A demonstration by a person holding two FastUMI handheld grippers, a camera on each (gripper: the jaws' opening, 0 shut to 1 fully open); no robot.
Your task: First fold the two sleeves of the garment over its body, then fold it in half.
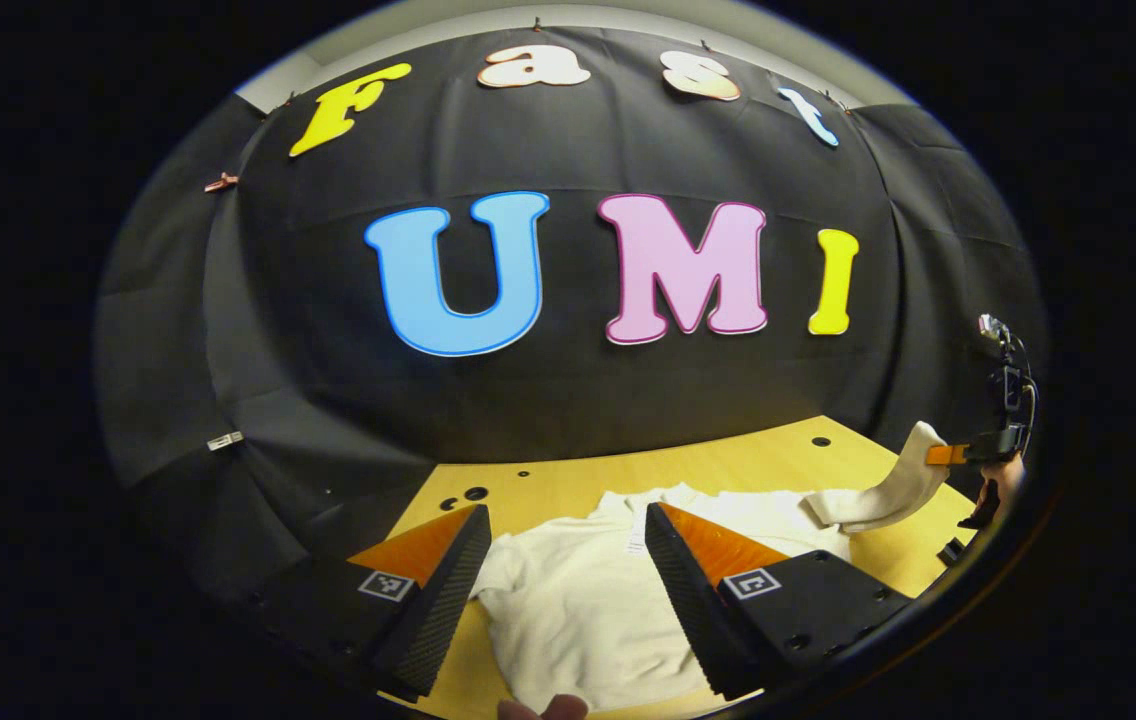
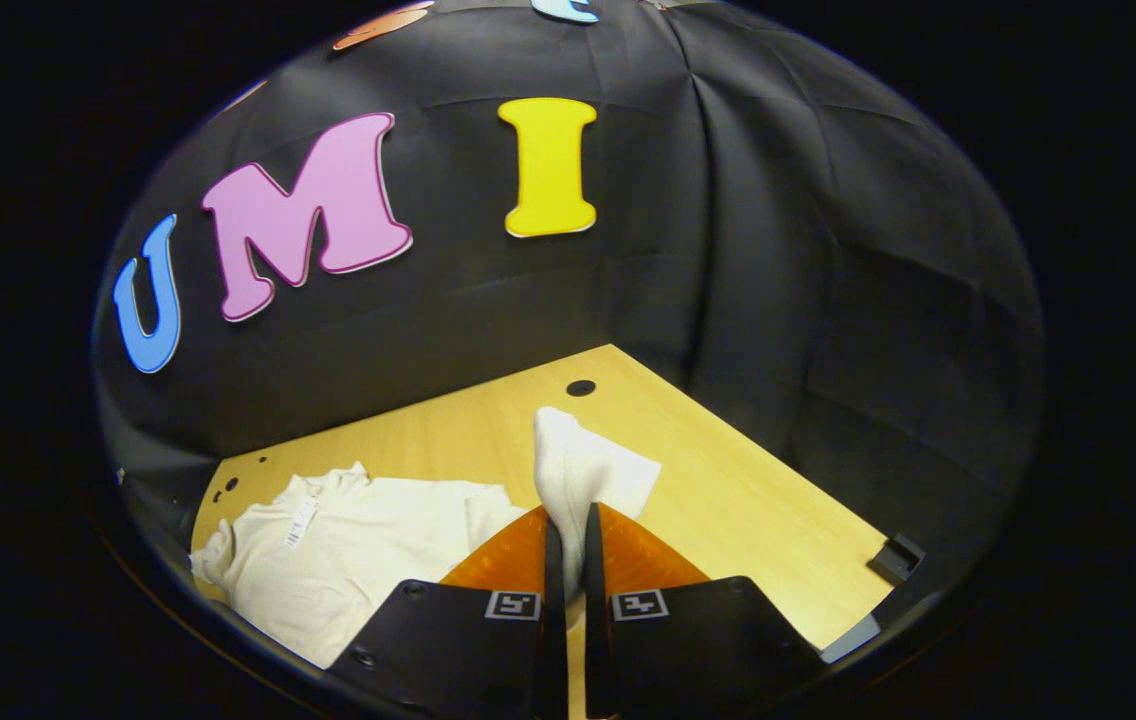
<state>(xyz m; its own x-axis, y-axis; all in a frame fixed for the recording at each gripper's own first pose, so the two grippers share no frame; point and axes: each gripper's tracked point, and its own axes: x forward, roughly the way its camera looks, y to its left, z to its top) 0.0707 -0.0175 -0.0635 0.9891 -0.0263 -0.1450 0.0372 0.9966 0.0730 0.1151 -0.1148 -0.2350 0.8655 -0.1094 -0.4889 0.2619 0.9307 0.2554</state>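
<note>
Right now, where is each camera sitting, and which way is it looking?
Left gripper view: rides on the left claw, open above the white garment; faces the booth wall across the table. A fingertip peeks in below.
Right gripper view: rides on the right claw, shut on the lifted sleeve; faces the table's far corner.
Shared: garment, table, sleeve; the left view sees the right claw far off.
</note>
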